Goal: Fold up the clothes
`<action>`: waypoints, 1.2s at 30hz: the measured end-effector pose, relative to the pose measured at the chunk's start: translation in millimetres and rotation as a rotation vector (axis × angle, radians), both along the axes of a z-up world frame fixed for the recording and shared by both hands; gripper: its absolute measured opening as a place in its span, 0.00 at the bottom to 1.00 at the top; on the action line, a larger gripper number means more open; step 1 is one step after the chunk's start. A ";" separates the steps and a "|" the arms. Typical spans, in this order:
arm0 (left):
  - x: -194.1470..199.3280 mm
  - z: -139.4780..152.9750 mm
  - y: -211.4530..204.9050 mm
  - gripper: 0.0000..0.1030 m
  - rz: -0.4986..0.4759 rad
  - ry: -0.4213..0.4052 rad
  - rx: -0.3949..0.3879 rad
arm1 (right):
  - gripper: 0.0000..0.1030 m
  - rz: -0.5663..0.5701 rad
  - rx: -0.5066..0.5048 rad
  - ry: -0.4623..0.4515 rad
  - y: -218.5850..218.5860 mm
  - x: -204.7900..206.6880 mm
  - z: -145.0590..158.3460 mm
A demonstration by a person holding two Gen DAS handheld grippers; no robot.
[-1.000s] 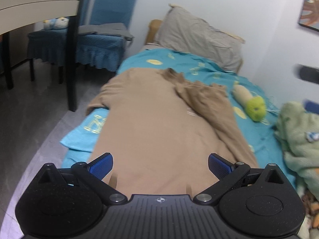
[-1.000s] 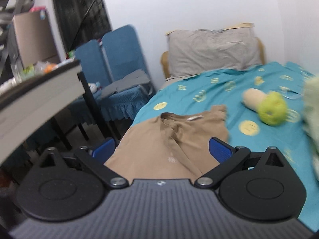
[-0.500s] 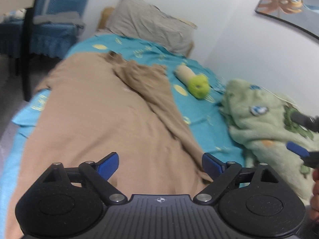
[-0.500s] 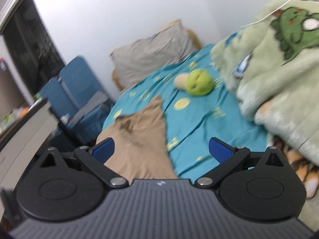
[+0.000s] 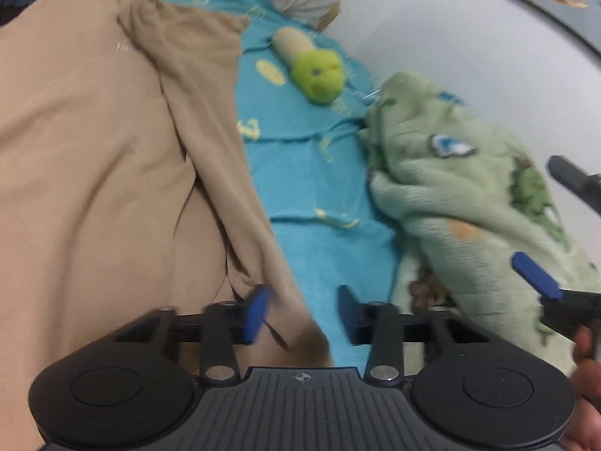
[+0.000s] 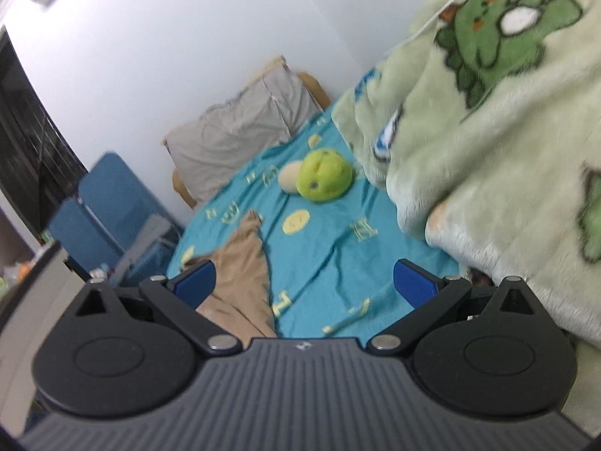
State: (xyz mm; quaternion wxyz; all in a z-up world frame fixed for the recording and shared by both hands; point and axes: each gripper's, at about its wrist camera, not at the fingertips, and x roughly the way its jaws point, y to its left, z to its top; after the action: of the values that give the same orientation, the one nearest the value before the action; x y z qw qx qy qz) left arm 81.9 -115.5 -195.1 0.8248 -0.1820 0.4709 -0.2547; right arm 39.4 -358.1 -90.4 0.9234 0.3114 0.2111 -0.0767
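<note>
Shirt: the tan shirt (image 5: pixel 94 158) lies spread out on the left part of the bed, with its right edge folded over in a long flap. In the right wrist view only a strip of it (image 6: pixel 244 263) shows.
Left tongs: the left gripper (image 5: pixel 302 314) is low at the shirt's near right edge. Its blue fingers (image 5: pixel 255 314) have a gap between them, so it is not squeezed closed. The edge of the flap sits in that gap by the left finger, but the picture is too blurry to tell if it is pinched.
Sheet: the teal bed sheet (image 5: pixel 311 173) with yellow marks shows between the shirt and the blanket.
Toy: a green and cream plush toy (image 5: pixel 311 64) lies on the sheet, near the grey pillow (image 6: pixel 240 131).
Blanket: a fuzzy green dinosaur blanket (image 5: pixel 462 188) is piled on the right side.
Right tongs: the right gripper (image 6: pixel 304 282) has its fingers spread wide with nothing in them. It is held above the sheet.
</note>
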 end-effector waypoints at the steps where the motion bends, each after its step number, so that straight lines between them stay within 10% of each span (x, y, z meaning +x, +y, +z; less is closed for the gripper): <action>1: 3.1 -4.5 -3.1 0.12 0.006 0.008 0.016 | 1.00 0.006 -0.007 0.009 2.4 2.2 -1.1; 12: 11.8 25.4 64.5 0.01 0.055 0.118 -0.136 | 1.00 0.021 0.002 0.053 6.3 9.7 -7.1; 23: 29.9 15.0 150.9 0.02 0.195 0.190 -0.045 | 1.00 0.026 -0.009 0.094 13.1 14.8 -11.7; 26: 24.6 19.7 156.2 0.14 0.210 0.183 -0.080 | 1.00 0.025 -0.024 0.106 16.6 15.8 -12.1; 30: 7.5 32.8 142.5 0.56 0.171 0.146 -0.066 | 1.00 0.036 -0.034 0.115 20.9 17.5 -12.7; 36: -27.0 23.7 117.3 0.58 0.081 0.231 -0.056 | 1.00 0.060 -0.030 0.138 25.3 22.1 -17.0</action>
State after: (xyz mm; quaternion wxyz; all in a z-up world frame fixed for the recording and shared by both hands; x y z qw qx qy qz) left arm 54.9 1.8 -171.4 0.7692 -0.2518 0.5479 -0.2116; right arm 61.5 -332.8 -107.4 0.9131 0.2849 0.2823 -0.0734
